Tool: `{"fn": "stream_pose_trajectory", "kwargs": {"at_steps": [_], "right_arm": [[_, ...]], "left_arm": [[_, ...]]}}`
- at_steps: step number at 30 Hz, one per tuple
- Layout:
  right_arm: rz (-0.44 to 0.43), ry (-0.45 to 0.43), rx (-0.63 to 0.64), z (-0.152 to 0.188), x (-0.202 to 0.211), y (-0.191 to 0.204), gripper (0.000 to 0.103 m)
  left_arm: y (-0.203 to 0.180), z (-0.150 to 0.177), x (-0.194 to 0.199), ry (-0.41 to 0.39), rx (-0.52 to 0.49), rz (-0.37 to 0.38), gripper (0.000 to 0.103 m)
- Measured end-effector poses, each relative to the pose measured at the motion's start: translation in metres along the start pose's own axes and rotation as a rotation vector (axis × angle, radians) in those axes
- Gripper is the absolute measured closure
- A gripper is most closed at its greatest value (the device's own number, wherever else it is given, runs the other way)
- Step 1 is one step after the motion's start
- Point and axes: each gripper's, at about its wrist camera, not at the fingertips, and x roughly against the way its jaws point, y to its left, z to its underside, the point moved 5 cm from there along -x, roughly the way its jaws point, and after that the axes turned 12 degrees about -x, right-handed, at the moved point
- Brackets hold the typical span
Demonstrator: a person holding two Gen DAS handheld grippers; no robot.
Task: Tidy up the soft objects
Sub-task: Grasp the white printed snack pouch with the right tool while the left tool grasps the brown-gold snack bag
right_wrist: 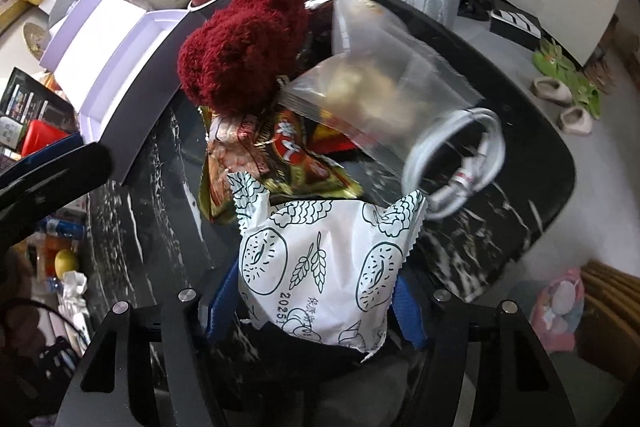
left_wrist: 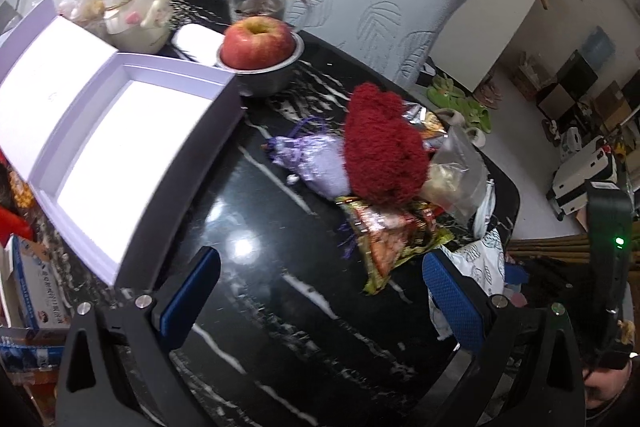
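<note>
The fuzzy hat [left_wrist: 382, 151] lies on the table [left_wrist: 248, 307]: the open box [left_wrist: 120, 131] to its left, the apple [left_wrist: 258, 43] in a bowl [left_wrist: 264, 79] behind it, the snack packet [left_wrist: 394, 239] before it.

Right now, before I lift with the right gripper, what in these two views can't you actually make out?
- Right wrist view: whether the pads press the white snack packet; its sides cover the right gripper fingers.
- Right wrist view: contents of the clear zip bag, blurred.
- Left wrist view: most of the white snack packet, hidden behind the left gripper finger.
- Left wrist view: what lies under the red fuzzy item.
</note>
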Motion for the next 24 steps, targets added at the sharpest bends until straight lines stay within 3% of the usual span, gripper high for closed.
{"fn": "stream_pose_trajectory", "kwargs": {"at_steps": [11,20,24], "right_arm": [[0.054,-0.047,-0.05,0.002,0.038,-0.041,0.037],[0.079,-0.049,-0.087,-0.005,0.044,-0.064,0.037],[0.079,-0.042,-0.087,-0.008,0.043,-0.067,0.037]], "left_arm": [[-0.04,-0.024,-0.041,-0.011,0.01,0.11,0.0],[-0.044,-0.027,-0.089,0.08,0.099,0.06,0.0],[-0.046,-0.021,-0.104,0.114,0.08,0.031,0.0]]}}
